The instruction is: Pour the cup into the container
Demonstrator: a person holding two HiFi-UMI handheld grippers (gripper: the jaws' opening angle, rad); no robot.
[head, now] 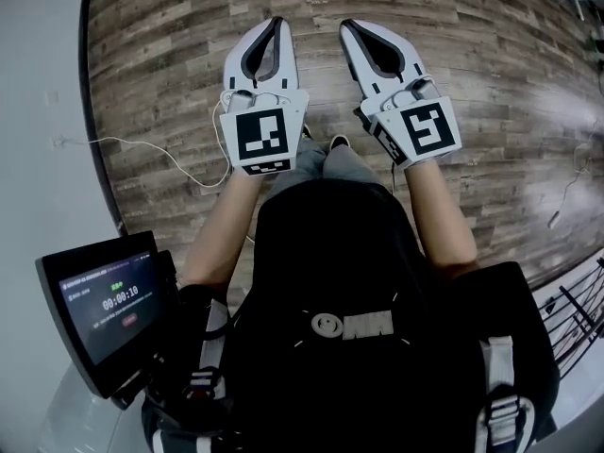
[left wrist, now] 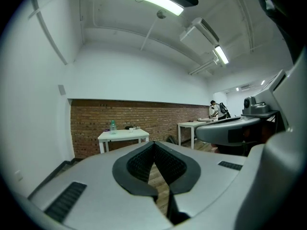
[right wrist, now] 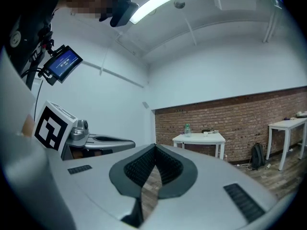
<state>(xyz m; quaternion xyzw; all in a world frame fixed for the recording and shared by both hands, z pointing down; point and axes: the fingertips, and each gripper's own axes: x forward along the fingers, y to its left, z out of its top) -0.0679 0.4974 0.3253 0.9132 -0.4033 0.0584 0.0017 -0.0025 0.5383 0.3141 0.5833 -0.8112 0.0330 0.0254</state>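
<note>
Both grippers are held out side by side over the wooden floor, well above it. My left gripper is shut, tips touching, with nothing between them. My right gripper is likewise shut and empty. A white table stands far ahead against the brick wall, and it also shows in the right gripper view as a white table. On it stand a green-capped bottle and a few small items, too small to tell apart. Neither gripper is near the table.
A second white table stands further right with a dark backpack on the floor beside it. A person works at a far table. A screen hangs at my left hip. A white cable lies on the floor.
</note>
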